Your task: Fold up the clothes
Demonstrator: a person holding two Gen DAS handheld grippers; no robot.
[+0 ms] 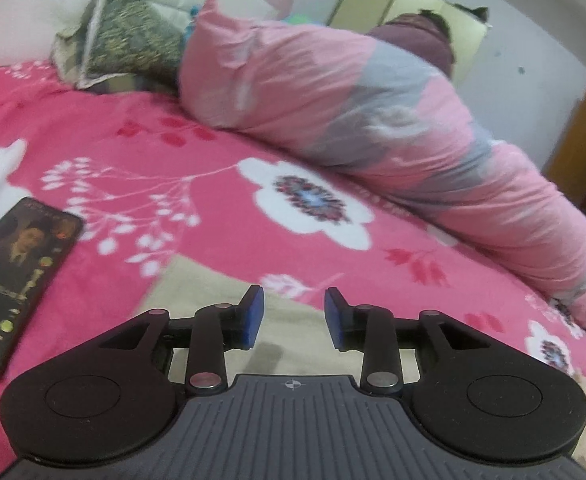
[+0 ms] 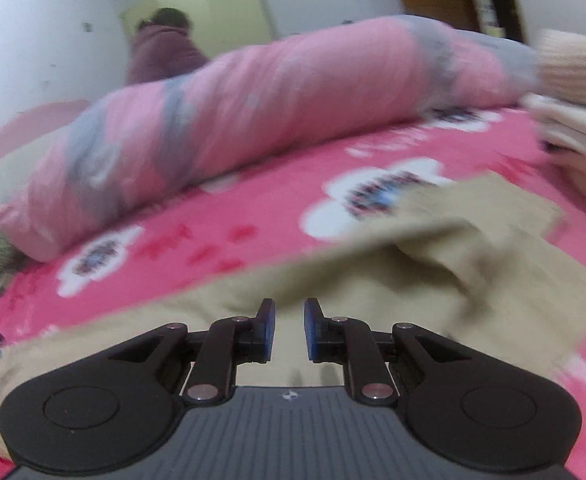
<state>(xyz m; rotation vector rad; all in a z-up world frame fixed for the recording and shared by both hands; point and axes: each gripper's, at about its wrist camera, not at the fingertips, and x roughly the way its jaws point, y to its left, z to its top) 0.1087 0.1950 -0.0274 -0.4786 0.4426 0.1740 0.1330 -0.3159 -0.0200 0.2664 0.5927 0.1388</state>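
A beige garment [image 2: 393, 276] lies spread on the pink flowered bed cover [image 2: 221, 236], with a raised fold toward the right. My right gripper [image 2: 289, 328] hovers over its near part, open by a narrow gap, nothing between the blue pads. In the left wrist view the same beige garment [image 1: 213, 300] shows under and just beyond my left gripper [image 1: 294, 316], which stands open with an empty gap between its blue pads. Neither gripper holds cloth.
A long pink and grey rolled quilt [image 1: 373, 120] lies across the far side of the bed. A patterned cushion [image 1: 129, 40] stands at the back left. A dark phone [image 1: 17, 288] lies on the cover at left. Folded cream clothes [image 2: 573, 128] are stacked at right. A person [image 2: 161, 48] sits beyond the quilt.
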